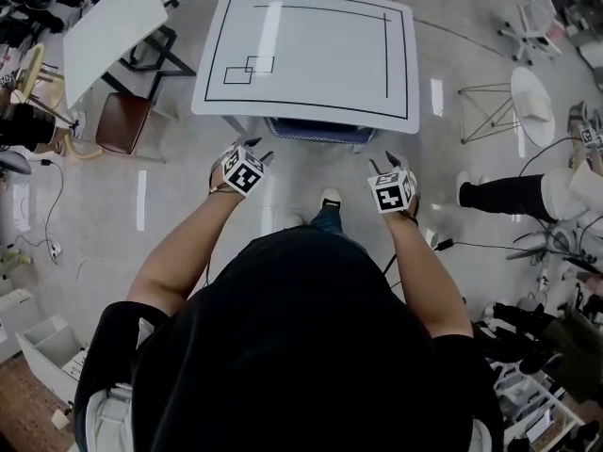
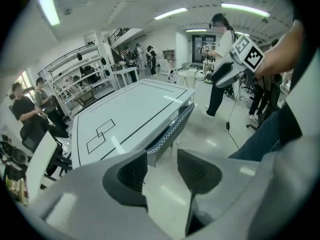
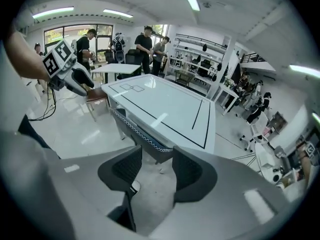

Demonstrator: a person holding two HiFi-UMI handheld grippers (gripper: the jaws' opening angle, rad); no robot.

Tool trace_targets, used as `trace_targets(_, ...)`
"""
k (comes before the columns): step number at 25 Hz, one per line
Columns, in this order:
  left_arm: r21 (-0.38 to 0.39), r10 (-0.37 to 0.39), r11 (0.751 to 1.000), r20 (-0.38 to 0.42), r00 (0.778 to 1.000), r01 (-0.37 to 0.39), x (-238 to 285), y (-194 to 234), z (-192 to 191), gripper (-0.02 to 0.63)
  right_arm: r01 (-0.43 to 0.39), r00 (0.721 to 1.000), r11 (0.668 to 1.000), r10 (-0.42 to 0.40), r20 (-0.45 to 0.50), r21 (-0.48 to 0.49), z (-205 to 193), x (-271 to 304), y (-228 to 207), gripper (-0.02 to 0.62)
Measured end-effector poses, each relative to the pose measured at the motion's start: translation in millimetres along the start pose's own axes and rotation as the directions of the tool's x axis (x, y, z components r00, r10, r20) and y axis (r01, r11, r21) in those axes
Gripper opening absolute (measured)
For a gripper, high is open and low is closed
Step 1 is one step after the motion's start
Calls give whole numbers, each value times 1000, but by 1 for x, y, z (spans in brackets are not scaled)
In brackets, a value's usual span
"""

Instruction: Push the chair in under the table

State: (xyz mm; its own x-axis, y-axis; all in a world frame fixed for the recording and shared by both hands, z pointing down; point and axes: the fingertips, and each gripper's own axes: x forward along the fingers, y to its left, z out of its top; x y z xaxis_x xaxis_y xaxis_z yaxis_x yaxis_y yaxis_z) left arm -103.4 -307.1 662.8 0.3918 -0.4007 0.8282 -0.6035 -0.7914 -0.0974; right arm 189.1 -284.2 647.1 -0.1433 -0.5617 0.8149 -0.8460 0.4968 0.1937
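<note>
The white table (image 1: 311, 50) with black tape lines stands ahead of me. The chair's dark blue back (image 1: 316, 132), edged in a white zigzag, sits tucked against the table's near edge, with the seat hidden beneath. My left gripper (image 1: 252, 149) hangs in the air just left of the chair back, and my right gripper (image 1: 388, 164) hangs just right of it; neither touches it. In the left gripper view the jaws (image 2: 162, 171) stand apart over bare floor, with the chair back (image 2: 172, 129) beyond. The right gripper (image 3: 156, 169) is likewise open and holds nothing above the chair back (image 3: 142, 134).
A brown chair (image 1: 122, 121) and a second white table (image 1: 108, 22) stand at the left. A round white side table (image 1: 532, 102) and a standing person's leg (image 1: 513, 196) are at the right. Cables run over the floor on both sides. Several people stand further back.
</note>
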Motion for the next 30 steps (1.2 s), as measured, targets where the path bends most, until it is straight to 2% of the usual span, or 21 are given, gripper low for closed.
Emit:
trace_targets(4, -77, -13, 997, 103, 995, 21, -29, 4, 16, 305, 0, 996, 999, -3, 84, 40, 20, -25, -1, 222)
trace_targets(8, -137, 16, 991, 191, 981, 11, -60, 13, 31, 304, 14, 988, 997, -26, 155, 78, 36, -50, -8, 222)
trace_targets(11, -188, 34, 982, 265, 964, 16, -90, 19, 43, 301, 10, 979, 993, -34, 202, 121, 50, -75, -12, 222)
trace_targets(17, -287, 74, 957, 397, 915, 47, -138, 36, 67, 296, -3, 953, 978, -61, 298, 208, 73, -121, -27, 221)
trace_targets(22, -320, 108, 946, 476, 873, 57, -163, 46, 82, 287, -17, 929, 962, -86, 361, 272, 81, -148, -32, 218)
trace_targets(26, -315, 103, 947, 496, 862, 68, -166, 43, 83, 276, -39, 915, 948, -93, 393, 315, 84, -157, -33, 213)
trace_targets(30, -301, 104, 951, 531, 841, 72, -174, 37, 90, 256, -46, 903, 943, -102, 417, 330, 90, -163, -35, 212)
